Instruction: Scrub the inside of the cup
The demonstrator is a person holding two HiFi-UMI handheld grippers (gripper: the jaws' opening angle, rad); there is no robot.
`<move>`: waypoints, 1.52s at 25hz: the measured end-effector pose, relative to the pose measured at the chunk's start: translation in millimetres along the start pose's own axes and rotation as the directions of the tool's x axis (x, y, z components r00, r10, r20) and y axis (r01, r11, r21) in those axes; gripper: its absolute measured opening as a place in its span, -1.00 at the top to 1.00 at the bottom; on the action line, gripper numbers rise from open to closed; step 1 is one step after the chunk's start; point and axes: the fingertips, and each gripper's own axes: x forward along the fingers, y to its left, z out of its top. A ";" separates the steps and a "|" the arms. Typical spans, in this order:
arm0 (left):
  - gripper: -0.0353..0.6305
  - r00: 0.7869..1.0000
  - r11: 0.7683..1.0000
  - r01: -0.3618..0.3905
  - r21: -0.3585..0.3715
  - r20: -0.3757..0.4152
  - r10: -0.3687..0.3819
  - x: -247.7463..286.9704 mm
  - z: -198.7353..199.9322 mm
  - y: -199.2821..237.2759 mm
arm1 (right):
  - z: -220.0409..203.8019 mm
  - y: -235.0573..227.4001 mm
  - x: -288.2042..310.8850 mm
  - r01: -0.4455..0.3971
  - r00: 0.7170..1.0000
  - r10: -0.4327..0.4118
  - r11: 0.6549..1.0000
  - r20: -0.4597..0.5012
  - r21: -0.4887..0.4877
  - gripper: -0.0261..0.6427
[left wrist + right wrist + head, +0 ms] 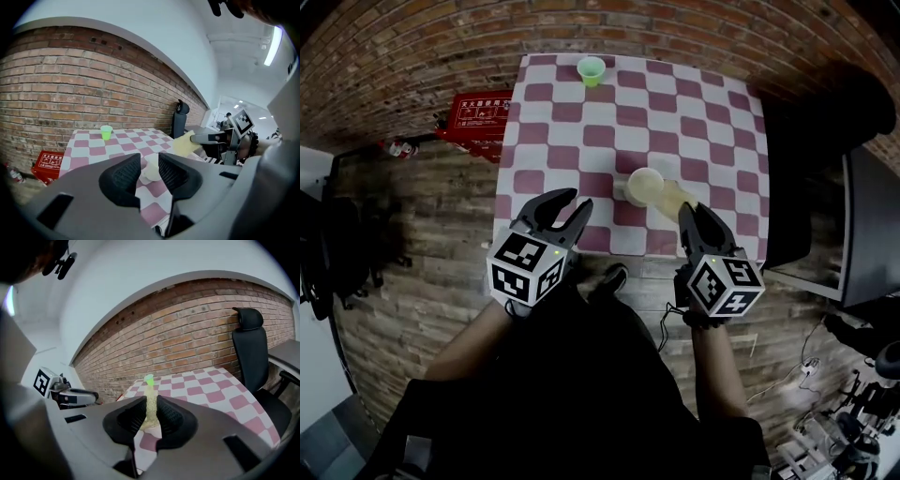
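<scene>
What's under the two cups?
Both the pale cup and the green cup stand on a pink-and-white checked cloth. The cloth hides whatever lies beneath it, so that can't be seen.

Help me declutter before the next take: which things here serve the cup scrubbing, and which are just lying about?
In use:
pale cup, likely the one to scrub
yellow sponge, clamped in the right gripper
left gripper, open and empty

Lying about:
green cup, at the far end of the table
red box
black chair
</scene>
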 end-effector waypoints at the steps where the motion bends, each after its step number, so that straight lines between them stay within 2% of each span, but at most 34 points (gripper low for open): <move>1: 0.51 1.000 1.000 0.005 0.000 -0.008 -0.005 6.1 -2.2 6.8 | -1.5 0.1 12.2 0.008 1.000 -0.008 1.000 -0.014 -0.002 0.70; 4: 0.51 0.998 0.999 0.043 0.020 -0.042 -0.042 26.8 -9.7 22.2 | -11.5 2.8 47.9 0.033 0.997 -0.034 0.999 -0.063 -0.011 0.70; 8: 0.51 0.987 0.987 0.123 0.100 -0.114 -0.111 57.5 -28.5 25.0 | -31.0 2.1 81.4 0.080 0.979 -0.097 0.992 -0.177 -0.102 0.70; 10: 0.51 0.978 0.971 0.160 0.178 -0.158 -0.132 74.3 -40.9 23.5 | -40.7 1.7 95.5 0.087 0.964 -0.120 0.986 -0.238 -0.144 0.70; 13: 0.51 0.965 0.933 0.206 0.297 -0.222 -0.142 98.8 -60.5 18.7 | -57.8 0.5 113.9 0.083 0.937 -0.141 0.978 -0.319 -0.189 0.70; 15: 0.51 0.958 0.910 0.224 0.349 -0.252 -0.139 114.3 -69.5 16.6 | -66.9 -2.3 125.2 0.085 0.920 -0.160 0.973 -0.358 -0.216 0.70; 17: 0.51 0.951 0.901 0.234 0.365 -0.277 -0.135 127.1 -77.9 16.3 | -75.5 -5.1 135.1 0.087 0.901 -0.176 0.969 -0.395 -0.233 0.70; 20: 0.51 0.941 0.903 0.242 0.354 -0.311 -0.131 139.1 -88.6 17.1 | -88.1 -5.6 146.0 0.078 0.874 -0.177 0.970 -0.451 -0.230 0.70; 23: 0.51 0.934 0.908 0.249 0.337 -0.333 -0.132 145.1 -94.1 16.8 | -90.0 -5.2 152.4 0.070 0.867 -0.167 0.974 -0.469 -0.217 0.70; 26: 0.51 0.929 0.908 0.254 0.332 -0.344 -0.134 147.4 -95.1 14.6 | -84.8 -4.7 149.4 0.062 0.879 -0.114 0.990 -0.463 -0.125 0.70; 28: 0.51 0.927 0.907 0.257 0.332 -0.349 -0.135 147.7 -95.1 14.4 | -73.0 -3.1 138.8 0.061 0.901 -0.069 0.998 -0.429 -0.032 0.70; 31: 0.51 0.928 0.909 0.256 0.329 -0.348 -0.135 147.2 -94.7 15.7 | -46.3 2.5 117.4 0.037 0.946 0.015 0.988 -0.325 0.152 0.70; 33: 0.51 0.931 0.917 0.247 0.312 -0.339 -0.135 145.8 -93.5 16.2 | -24.0 6.9 101.1 0.002 0.969 0.055 0.973 -0.240 0.232 0.70; 35: 0.51 0.937 0.930 0.229 0.288 -0.323 -0.131 144.6 -91.0 17.5 | -6.0 7.8 85.9 -0.026 0.983 0.075 0.960 -0.166 0.280 0.70; 38: 0.51 0.943 0.938 0.211 0.275 -0.309 -0.121 145.0 -88.7 19.8 | 4.3 0.8 74.1 -0.005 0.989 0.038 0.973 -0.141 0.230 0.70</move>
